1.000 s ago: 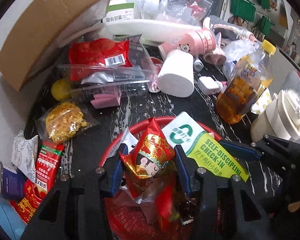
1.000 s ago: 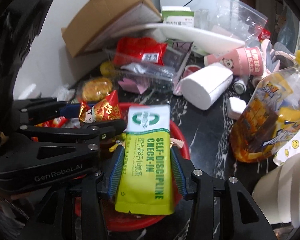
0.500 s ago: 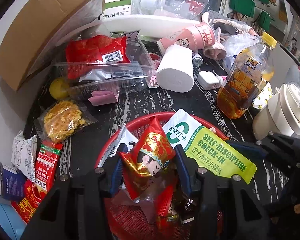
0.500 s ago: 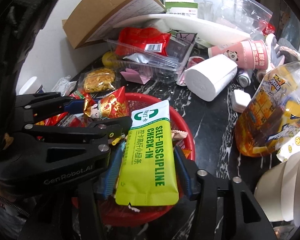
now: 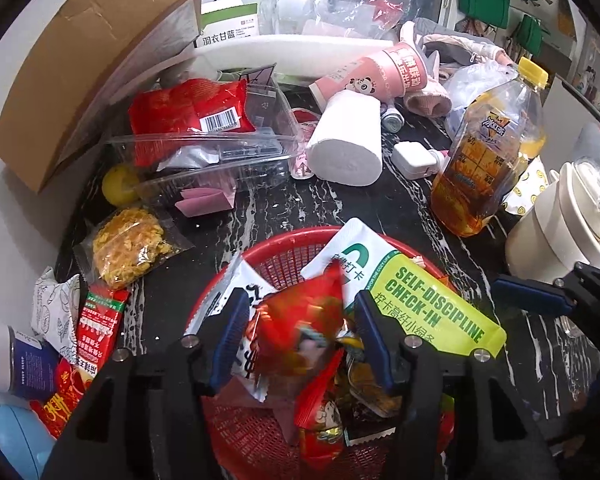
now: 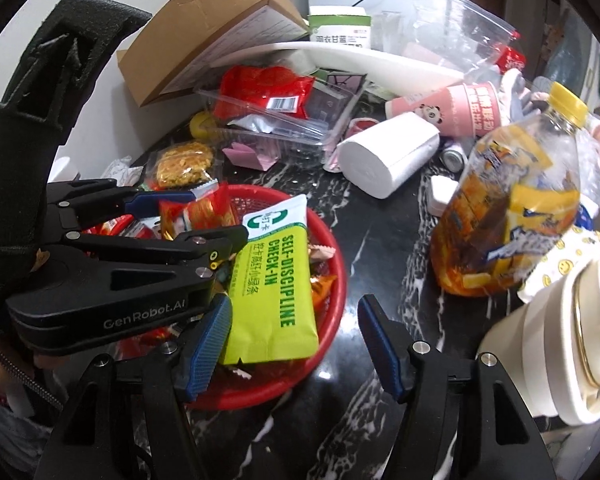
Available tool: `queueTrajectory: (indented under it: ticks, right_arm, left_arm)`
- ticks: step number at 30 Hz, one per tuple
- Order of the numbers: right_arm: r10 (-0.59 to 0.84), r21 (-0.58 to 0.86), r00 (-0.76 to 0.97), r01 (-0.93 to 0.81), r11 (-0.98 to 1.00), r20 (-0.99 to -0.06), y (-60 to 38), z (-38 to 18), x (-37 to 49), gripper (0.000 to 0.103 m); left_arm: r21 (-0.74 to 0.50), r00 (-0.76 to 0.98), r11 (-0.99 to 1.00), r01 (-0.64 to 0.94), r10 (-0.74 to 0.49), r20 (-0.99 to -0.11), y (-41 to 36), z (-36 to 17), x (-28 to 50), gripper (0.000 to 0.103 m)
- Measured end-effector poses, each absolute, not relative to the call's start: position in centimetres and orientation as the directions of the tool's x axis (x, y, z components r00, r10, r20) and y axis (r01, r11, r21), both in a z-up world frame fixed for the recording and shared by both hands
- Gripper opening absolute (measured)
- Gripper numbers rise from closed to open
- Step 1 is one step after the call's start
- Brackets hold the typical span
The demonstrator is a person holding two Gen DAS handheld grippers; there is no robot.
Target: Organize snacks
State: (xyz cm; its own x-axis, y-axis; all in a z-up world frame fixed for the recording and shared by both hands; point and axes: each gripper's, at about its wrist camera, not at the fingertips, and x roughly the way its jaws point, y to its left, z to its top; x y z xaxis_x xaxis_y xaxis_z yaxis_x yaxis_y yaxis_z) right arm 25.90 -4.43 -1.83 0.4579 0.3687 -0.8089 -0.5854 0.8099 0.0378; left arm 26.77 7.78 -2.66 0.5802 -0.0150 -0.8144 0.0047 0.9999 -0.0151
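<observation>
A red mesh basket (image 5: 284, 240) on the black marble table holds several snack packets. My left gripper (image 5: 300, 332) hangs over it with its jaws opening. A red and gold snack packet (image 5: 300, 320), blurred, lies loose between them and the pads do not press it. A green and white "SELF-DISCIPLINE CHECK-IN" pouch (image 6: 272, 292) lies across the basket (image 6: 336, 280). My right gripper (image 6: 294, 344) stands at the basket's near right rim, jaws opening, and grips nothing; its left pad is at the pouch's corner. The left gripper's fingers (image 6: 160, 240) cross the right wrist view.
A tea bottle (image 6: 508, 216) and a cream lidded cup (image 6: 560, 340) stand right of the basket. Behind it are a paper roll (image 5: 348, 148), a clear tray (image 5: 204, 152) and a cardboard box (image 5: 80, 60). Loose snacks (image 5: 128, 252) lie at the left.
Both grippers widened. The left let the red packet slip down into the basket. The right released the green pouch, which now lies on the basket, and shifted right.
</observation>
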Motion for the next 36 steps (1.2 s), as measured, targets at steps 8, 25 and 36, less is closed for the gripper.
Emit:
queueTrajectory:
  ticks: [8,25,36]
  right_arm:
    - [0.343,0.011,0.481,-0.568,0.823,-0.807,-5.6,-1.0,24.7,0.066]
    - [0.356,0.016,0.571,-0.515,0.857,-0.74,-8.8,4.0,21.1,0.066]
    - [0.381,0.006,0.655,-0.498,0.867,-0.652,-10.7,8.5,15.6,0.066]
  left_arm:
    - [0.01,0.576,1.0,-0.011,0.015,-0.817,7.4,-2.4,26.2,0.056]
    - [-0.007,0.669,1.0,-0.007,0.0,-0.743,5.7,4.1,21.0,0.056]
    - [-0.019,0.75,1.0,0.002,-0.014,-0.661,4.5,8.6,14.7,0.056]
